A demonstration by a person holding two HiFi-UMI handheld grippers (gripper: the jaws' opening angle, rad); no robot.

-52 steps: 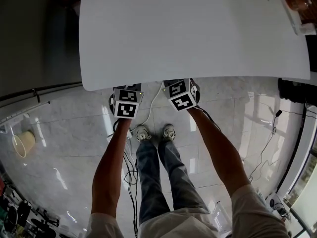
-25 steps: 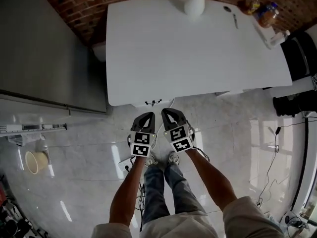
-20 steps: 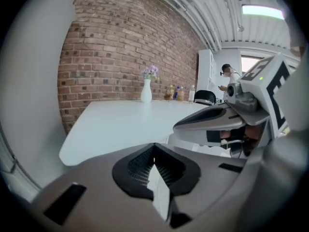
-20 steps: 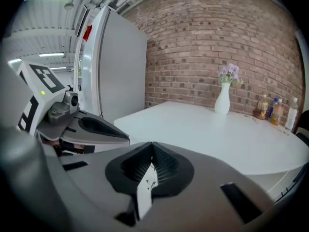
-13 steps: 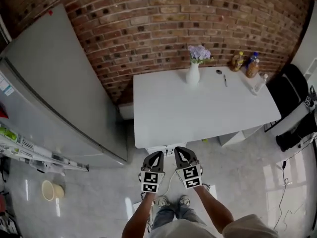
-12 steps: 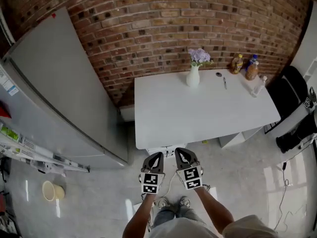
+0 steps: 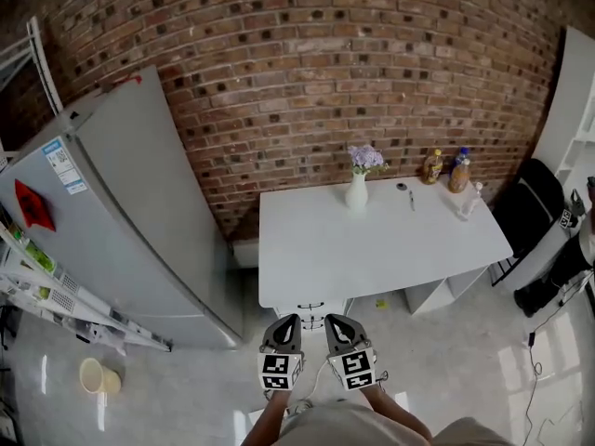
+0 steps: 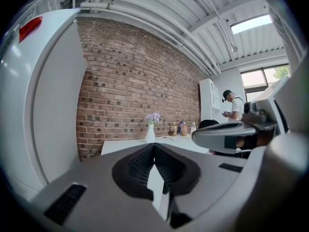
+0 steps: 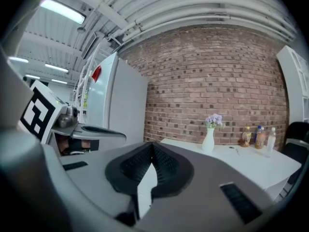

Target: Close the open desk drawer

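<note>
Change noted: in the earlier head views both claws sat low at the front edge of the table, with the camera close above it. The view now takes in the whole table and the wall behind. The left claw (image 7: 284,321) and right claw (image 7: 333,321) are raised, side by side, and stand clear of the front edge.

Claw state: each gripper view shows the ribbed black pads pressed together with nothing between them. Both are fully closed and empty.

Task item: the drawer (image 7: 311,310) shows as a white front with small dark handles just under the middle of the table's front edge, directly ahead of the claws. It appears to sit back under the edge, not projecting. The pushing step is judged complete and the person backing away, though flushness cannot be confirmed from this height.

Materials: the table (image 7: 390,249) has a smooth, matte white rectangular top with rounded corners. At its rear edge stand a slender white vase (image 7: 356,193) holding pale purple flowers (image 7: 365,157) and two amber bottles (image 7: 446,168). Behind is a rough red brick wall (image 7: 307,72). Past the left edge is a grey, flat-sided refrigerator (image 7: 121,212). The floor (image 7: 186,388) is glossy tile.
</note>
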